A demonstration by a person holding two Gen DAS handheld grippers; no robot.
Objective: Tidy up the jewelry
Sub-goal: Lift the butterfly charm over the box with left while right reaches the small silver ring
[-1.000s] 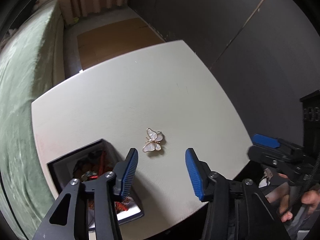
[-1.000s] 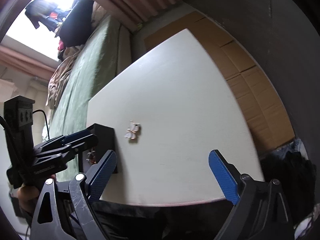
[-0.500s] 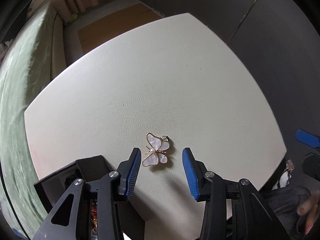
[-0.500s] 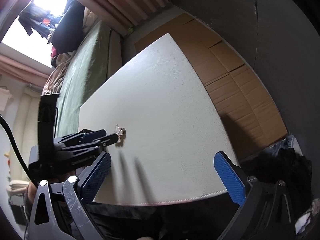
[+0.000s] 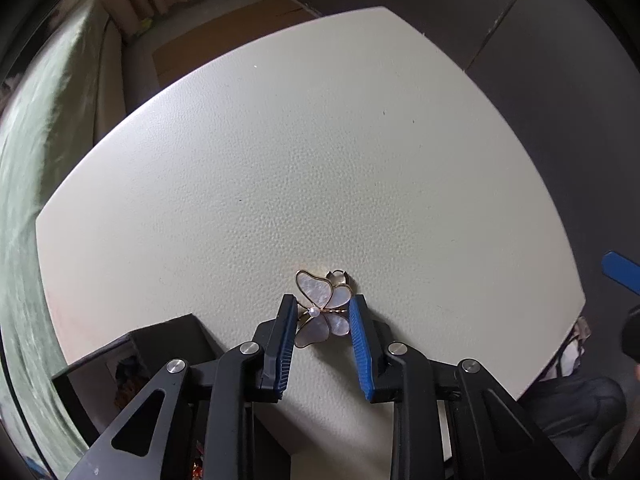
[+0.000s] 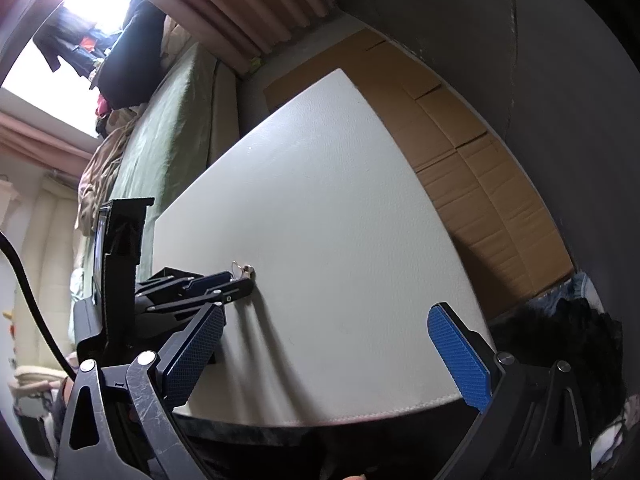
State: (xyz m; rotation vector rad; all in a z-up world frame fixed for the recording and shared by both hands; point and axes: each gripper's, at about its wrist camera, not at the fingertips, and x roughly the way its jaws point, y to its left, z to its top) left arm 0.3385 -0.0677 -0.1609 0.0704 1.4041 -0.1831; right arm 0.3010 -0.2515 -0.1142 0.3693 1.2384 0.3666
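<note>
- Currently L gripper (image 5: 323,324) pts straight down at the table (image 5: 280,160), jaws narrow and just been closing, butterfly brooch (image 5: 322,306) between them.
- Blue pads (image 5: 357,332) flank the brooch's lower wings; the R-side pad looks to touch the wing edge, the L-side one looks at or just off the wing — can't tell if it's truly pinched, brooch flat on the table.
- Brooch: gold outline, pearly white wings, small pearl at centre, loop/clasp at its far end past the fingertips.
- Brooch lies near the table's near edge, just beside the black jewelry box (image 5: 132,356), which sits at the table's near L corner as the L wrist cam sees it.
- Box is open, dark interior w/ bits of red/gold stuff visible inside, details too dark to tell.
- R gripper (image 6: 324,344) jaws wide apart, nothing between them, hanging over the table's near edge, well apart from the brooch.
- R wrist cam: L gripper (image 6: 236,282) seen side-on w/ its tips down at the table, the brooch (image 6: 242,269) just peeking out at the tips.
- Same cam: black box (image 6: 160,276) mostly hidden behind the L gripper.
- Beyond the table: green bedspread (image 6: 168,128) on its L side, flattened cardboard (image 6: 460,152) on the floor on its R side, pink curtain (image 6: 256,4) past the far end.
</note>
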